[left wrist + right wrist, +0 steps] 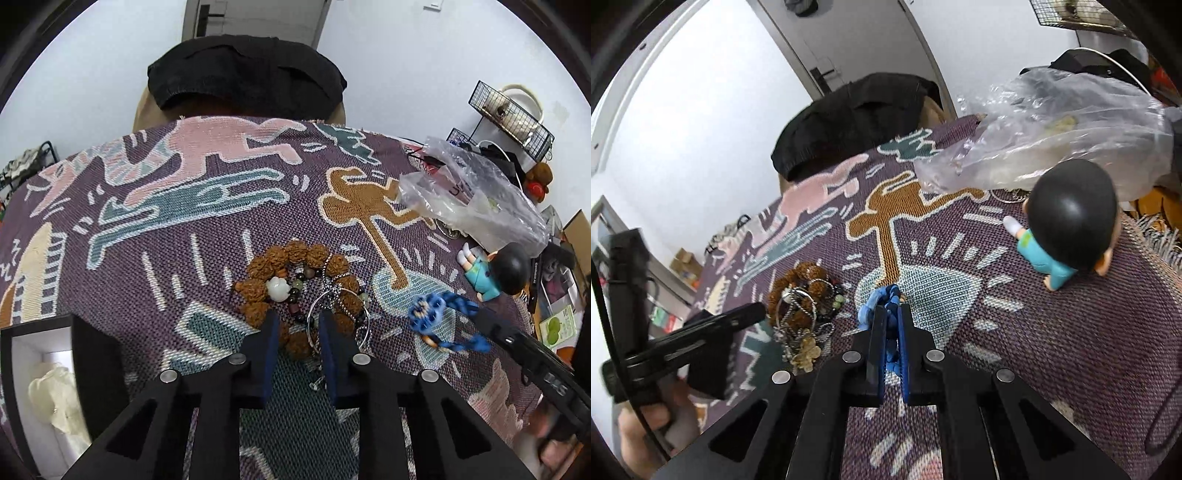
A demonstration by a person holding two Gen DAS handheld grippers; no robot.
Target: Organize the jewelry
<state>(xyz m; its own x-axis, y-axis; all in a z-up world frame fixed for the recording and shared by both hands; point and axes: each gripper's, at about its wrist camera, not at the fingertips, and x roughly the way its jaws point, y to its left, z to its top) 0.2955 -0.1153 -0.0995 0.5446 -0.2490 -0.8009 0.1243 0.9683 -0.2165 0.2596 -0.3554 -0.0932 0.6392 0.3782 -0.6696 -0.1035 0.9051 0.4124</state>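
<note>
So the whole scene is laid out on a table covered by a purple woven cloth (192,258) with cartoon figures. The jewelry pile (306,295) is taken as the landmark here: a bracelet of knobbly brown seed beads (295,254), a strand of small dark and green beads with a white carved bead (277,288), a thin silver ring hoop (338,317) and a twisted silver chain, all tangled in one heap near the middle of the cloth.

The left gripper (297,325) is held right over the near edge of the pile, its jaws parted, with part of the bead strand and hoop seen in the gap; nothing is pinched yet as far as can be told.

Just to the right of the pile, a blue braided cord piece (886,310) is clamped by the right gripper (891,314), jaws closed tight on it, its blue knot sticking out ahead of the tips.

Left of the pile, at the table's near corner, a black box with a white lining (55,369) is seen, something pale lying inside. Farther right of the pile, a black-haired figurine in teal (1060,236) is lying on the cloth, with a crumpled clear plastic bag (1052,136) behind it.
</note>
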